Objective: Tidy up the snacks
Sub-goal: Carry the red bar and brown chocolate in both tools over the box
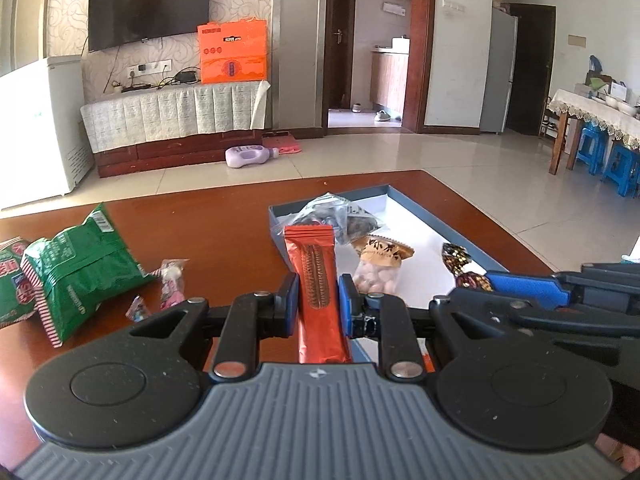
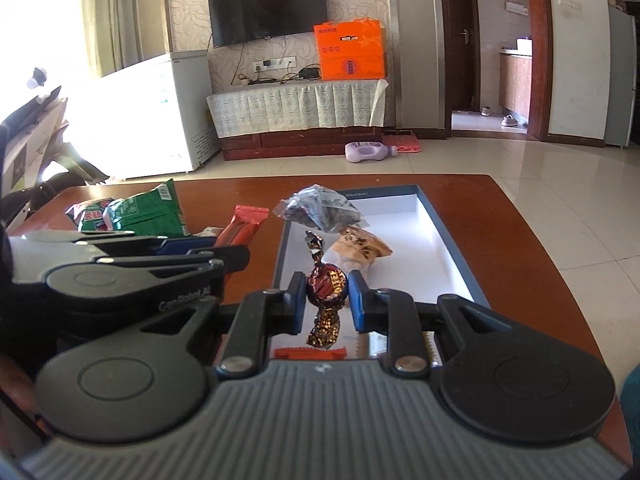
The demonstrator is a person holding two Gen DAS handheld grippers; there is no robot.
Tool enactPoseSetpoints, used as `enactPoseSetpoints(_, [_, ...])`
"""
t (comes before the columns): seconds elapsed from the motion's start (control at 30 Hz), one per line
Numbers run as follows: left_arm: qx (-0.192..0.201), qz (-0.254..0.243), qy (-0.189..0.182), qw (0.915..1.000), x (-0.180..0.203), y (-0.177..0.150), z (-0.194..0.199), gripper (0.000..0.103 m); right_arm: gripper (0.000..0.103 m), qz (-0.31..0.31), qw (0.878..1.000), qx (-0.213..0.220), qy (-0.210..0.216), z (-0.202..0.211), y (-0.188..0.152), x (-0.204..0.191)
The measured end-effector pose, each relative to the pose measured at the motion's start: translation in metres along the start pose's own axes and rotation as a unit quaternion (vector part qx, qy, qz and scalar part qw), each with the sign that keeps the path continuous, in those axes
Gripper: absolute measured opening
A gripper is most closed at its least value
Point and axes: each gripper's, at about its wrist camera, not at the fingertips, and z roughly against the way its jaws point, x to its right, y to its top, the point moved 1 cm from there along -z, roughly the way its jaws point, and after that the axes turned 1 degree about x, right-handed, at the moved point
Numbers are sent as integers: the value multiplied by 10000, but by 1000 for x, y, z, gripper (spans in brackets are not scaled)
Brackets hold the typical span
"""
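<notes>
The left gripper (image 1: 318, 300) is tilted gently downward over the reddish-brown wooden table (image 1: 208, 216), its fingers pointing toward twelve o'clock at the near left edge of the shallow blue-rimmed white tray (image 1: 404, 200). Its jaws are drawn nearly together and are clamped on a long orange foil snack bar (image 1: 316, 280), which is held upright between the blue pads, its crimped top toward twelve o'clock.

The right gripper (image 2: 326, 300) is tilted downward likewise, just beside the left one, at its three o'clock. Its jaws are almost closed and are pressed on a dark brown, gold-printed twist-wrapped candy (image 2: 326, 284), which is held lengthwise above the tray's white floor.

Inside the tray, a clear bag of dark dried fruit (image 1: 340, 216) is seen at the far left corner, and a tan-topped clear pouch of pale round nuts (image 1: 380, 266) lies against it at five o'clock. On the table, at nine o'clock of the left gripper, green foil snack bags (image 1: 76, 264) are piled, with small pink-wrapped sweets (image 1: 172, 284) lying just beside them.
</notes>
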Motion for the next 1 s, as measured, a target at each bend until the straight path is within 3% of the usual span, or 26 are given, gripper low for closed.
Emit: enactPoseSetpoints(1.0, [-182, -10, -357, 9992, 22, 19, -72, 25, 26, -295, 9990, -112, -304, -5, -3, 24])
